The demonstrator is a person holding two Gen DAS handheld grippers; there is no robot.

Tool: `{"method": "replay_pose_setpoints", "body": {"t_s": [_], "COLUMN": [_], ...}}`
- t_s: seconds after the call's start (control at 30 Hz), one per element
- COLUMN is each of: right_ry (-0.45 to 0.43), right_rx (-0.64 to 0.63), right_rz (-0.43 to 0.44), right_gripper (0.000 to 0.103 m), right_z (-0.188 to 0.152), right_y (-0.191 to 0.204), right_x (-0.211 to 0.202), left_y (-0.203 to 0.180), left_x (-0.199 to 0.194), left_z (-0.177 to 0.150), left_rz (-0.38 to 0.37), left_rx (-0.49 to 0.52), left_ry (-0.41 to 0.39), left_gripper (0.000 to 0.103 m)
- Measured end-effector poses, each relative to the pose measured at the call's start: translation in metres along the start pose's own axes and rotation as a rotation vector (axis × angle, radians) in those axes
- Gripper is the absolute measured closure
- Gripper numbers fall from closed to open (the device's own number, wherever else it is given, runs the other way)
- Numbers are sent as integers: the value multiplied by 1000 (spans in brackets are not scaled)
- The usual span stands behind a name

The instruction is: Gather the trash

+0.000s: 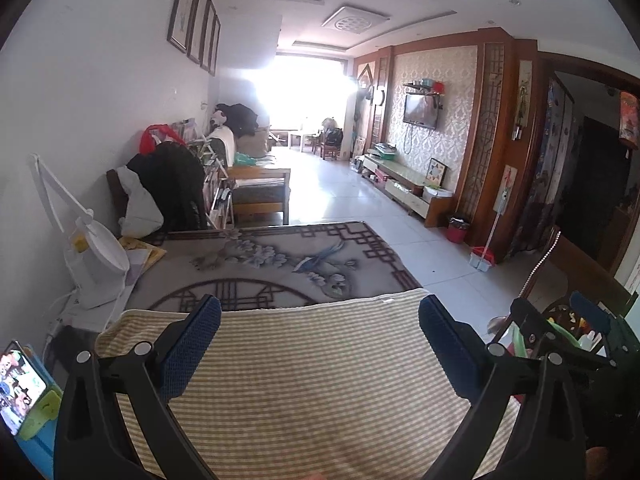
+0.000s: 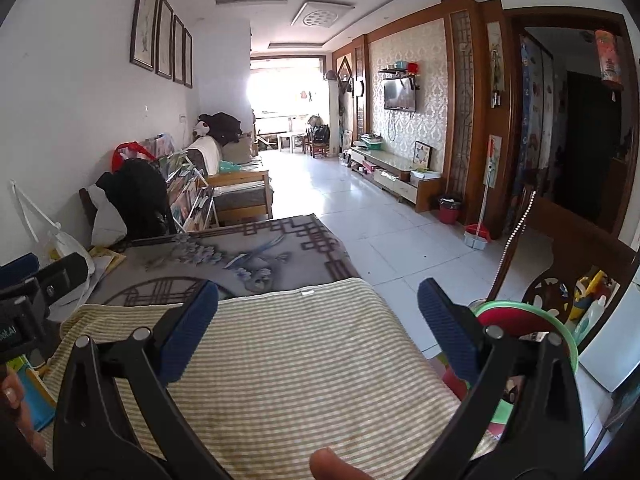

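My left gripper (image 1: 320, 344) is open above a yellow-and-white striped cloth (image 1: 304, 392), with nothing between its blue-padded fingers. My right gripper (image 2: 318, 324) is also open and empty over the same cloth (image 2: 280, 380), near its right edge. Just right of it stands a green-rimmed round tub with a red inside (image 2: 524, 316). In the left wrist view the right gripper (image 1: 556, 316) shows at the right edge, in front of that tub. A small red waste bin (image 1: 458, 229) (image 2: 449, 210) stands on the floor by the TV cabinet. I see no loose scrap on the cloth.
A grey bird-patterned blanket (image 1: 280, 264) lies beyond the cloth. At the left stand a white desk lamp (image 1: 96, 256) and a phone in a green stand (image 1: 20, 388). A dustpan and broom (image 2: 476, 236) stand on the tiled floor. A thumb (image 2: 336, 464) shows at the bottom.
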State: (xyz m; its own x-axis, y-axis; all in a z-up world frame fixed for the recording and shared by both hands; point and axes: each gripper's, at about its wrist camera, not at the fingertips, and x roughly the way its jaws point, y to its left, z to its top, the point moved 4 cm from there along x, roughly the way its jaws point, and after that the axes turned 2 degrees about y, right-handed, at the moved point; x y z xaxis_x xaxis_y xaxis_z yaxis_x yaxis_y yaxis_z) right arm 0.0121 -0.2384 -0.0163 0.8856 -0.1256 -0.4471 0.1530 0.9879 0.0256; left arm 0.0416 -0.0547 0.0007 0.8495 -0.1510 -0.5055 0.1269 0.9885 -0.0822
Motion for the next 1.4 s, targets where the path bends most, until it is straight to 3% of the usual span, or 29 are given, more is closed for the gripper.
{"method": "replay_pose_setpoints", "body": {"t_s": [0.83,1.4], "right_ry": [12,23], "right_rx": [-26,-35], "right_rz": [22,35], "right_gripper": [5,5], "right_z": [-2,0], "right_y": [13,17], "right_x": [-3,4], "left_y": [14,28], "left_x": [-5,3], "left_z": [-1,0], "left_rz": [14,64], "left_rx": [1,-15], "left_ry": [1,23], "left_gripper": [8,8]}}
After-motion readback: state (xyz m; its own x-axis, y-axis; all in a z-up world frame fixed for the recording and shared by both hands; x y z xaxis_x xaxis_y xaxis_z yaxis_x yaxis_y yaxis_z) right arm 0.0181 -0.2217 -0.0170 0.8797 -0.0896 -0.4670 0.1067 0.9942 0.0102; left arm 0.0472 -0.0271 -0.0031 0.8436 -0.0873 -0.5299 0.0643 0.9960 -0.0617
